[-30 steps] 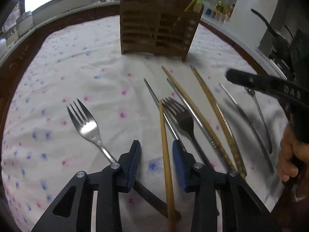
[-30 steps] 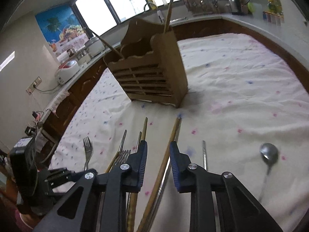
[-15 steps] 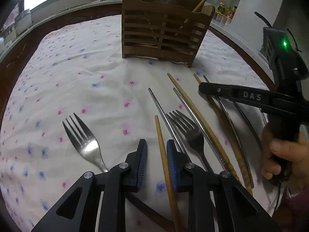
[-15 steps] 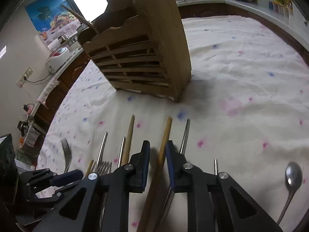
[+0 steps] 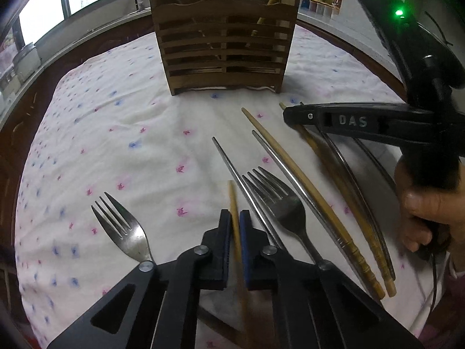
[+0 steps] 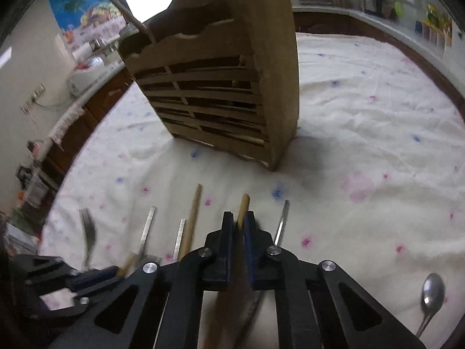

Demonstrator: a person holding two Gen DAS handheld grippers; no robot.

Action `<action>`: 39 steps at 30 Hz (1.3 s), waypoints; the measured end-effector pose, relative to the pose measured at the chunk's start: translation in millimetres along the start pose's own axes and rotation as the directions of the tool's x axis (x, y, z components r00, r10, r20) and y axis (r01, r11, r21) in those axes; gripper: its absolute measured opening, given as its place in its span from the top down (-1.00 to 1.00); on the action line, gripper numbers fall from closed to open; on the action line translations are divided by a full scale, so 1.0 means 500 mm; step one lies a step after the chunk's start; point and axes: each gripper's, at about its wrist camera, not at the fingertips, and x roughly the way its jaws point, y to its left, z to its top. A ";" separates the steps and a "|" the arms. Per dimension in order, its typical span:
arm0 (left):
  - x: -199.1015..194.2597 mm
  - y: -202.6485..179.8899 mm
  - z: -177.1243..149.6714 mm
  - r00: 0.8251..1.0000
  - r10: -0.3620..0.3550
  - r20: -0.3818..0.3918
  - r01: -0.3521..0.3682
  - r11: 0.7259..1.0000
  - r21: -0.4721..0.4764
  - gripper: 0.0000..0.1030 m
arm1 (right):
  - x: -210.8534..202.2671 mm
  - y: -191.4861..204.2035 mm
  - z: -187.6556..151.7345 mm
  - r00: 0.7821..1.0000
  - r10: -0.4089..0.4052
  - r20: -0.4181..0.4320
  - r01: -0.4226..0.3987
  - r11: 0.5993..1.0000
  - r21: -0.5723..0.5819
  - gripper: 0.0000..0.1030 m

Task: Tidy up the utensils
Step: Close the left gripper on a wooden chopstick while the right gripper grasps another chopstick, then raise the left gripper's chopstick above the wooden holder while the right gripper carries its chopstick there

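left hand-held gripper (image 5: 235,226): clamped on a chopstick (image 5: 232,200)
right hand-held gripper (image 6: 238,224): clamped on another chopstick (image 6: 243,208)
rack (image 5: 223,43): upright on bench (image 5: 116,133)

Left gripper (image 5: 235,226): black linkage arms, silver pivot screws, blue pads on the inner finger faces. Right gripper (image 6: 238,228): same build. In the left wrist view, at 3 o'clock, its side reads "DAS"; green indicator light at 1 o'clock.
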 end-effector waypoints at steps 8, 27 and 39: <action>-0.077 0.030 -0.006 0.994 -0.055 0.094 0.064 0.994 -0.087 0.93 | -0.112 0.021 -0.002 0.994 0.056 0.097 -0.056 0.998 -0.004 0.89; -0.338 0.098 -0.064 0.912 -0.072 0.404 0.153 0.973 -0.170 0.93 | -0.364 0.068 0.015 0.923 0.092 0.373 -0.083 0.996 -0.042 0.90; -0.395 0.112 -0.086 0.859 -0.051 0.510 0.169 0.968 -0.187 0.94 | -0.399 0.075 0.018 0.900 0.080 0.429 -0.062 0.997 -0.055 0.90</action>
